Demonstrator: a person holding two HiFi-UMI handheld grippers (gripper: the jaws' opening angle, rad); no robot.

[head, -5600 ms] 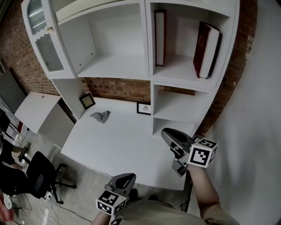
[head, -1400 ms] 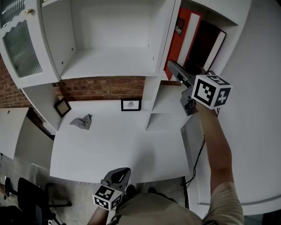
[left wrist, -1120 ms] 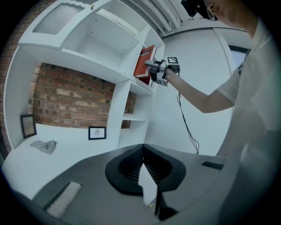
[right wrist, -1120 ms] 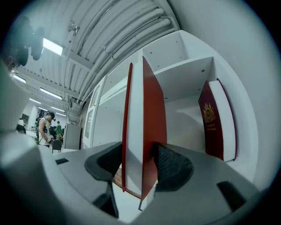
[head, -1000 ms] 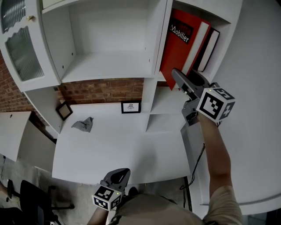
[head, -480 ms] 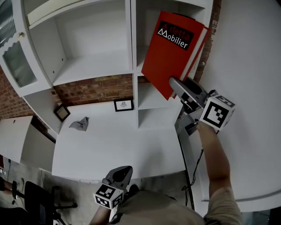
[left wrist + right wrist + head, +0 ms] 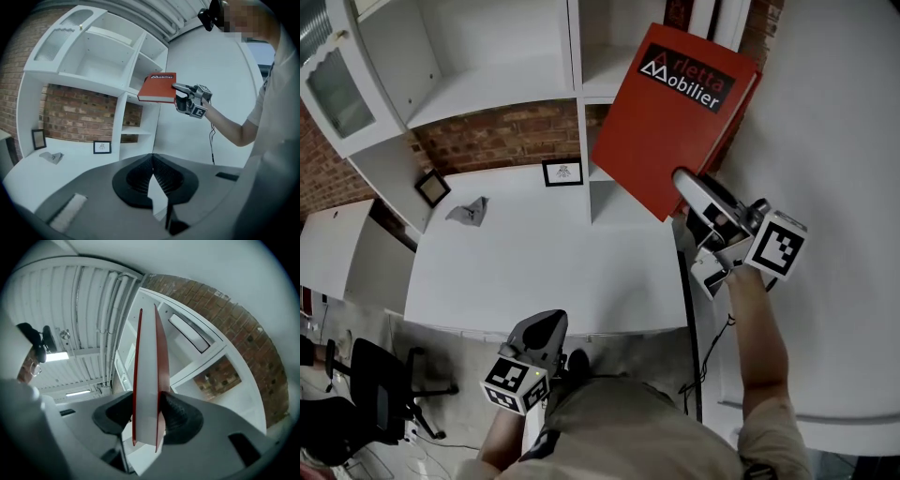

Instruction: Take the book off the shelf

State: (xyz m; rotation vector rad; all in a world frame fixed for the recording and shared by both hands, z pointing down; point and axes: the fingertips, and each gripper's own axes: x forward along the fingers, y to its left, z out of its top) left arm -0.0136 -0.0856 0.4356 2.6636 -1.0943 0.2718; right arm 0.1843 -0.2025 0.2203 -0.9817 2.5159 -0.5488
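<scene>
Holding the red book [image 7: 670,122] in the right tongs [image 7: 692,187]. The jaws are closing with the book's lower edge between them, and the pads press on both covers in the right gripper view. The book is out in the air in front of the right-hand column of the white shelf unit [image 7: 487,89] and looks clear of its compartment, so I judge the task nearly done.

The grip sits at one corner of a big, flat book, so I expect it to lever and sag. I'd squeeze firmly, move slowly, keep the cover level and bring it down toward the desk [image 7: 534,272].

The left tongs [image 7: 542,328] hang low by the body, shut on nothing. They could support the free edge if the book droops.

Around it, the white wall [image 7: 825,112] is just beside the right arm, so there is little room to swing that way. A small picture frame [image 7: 562,172] stands near the shelf's lower bay. A second frame [image 7: 433,188] and a crumpled grey cloth [image 7: 469,211] lie well apart to the left. The middle of the desk is bare.
</scene>
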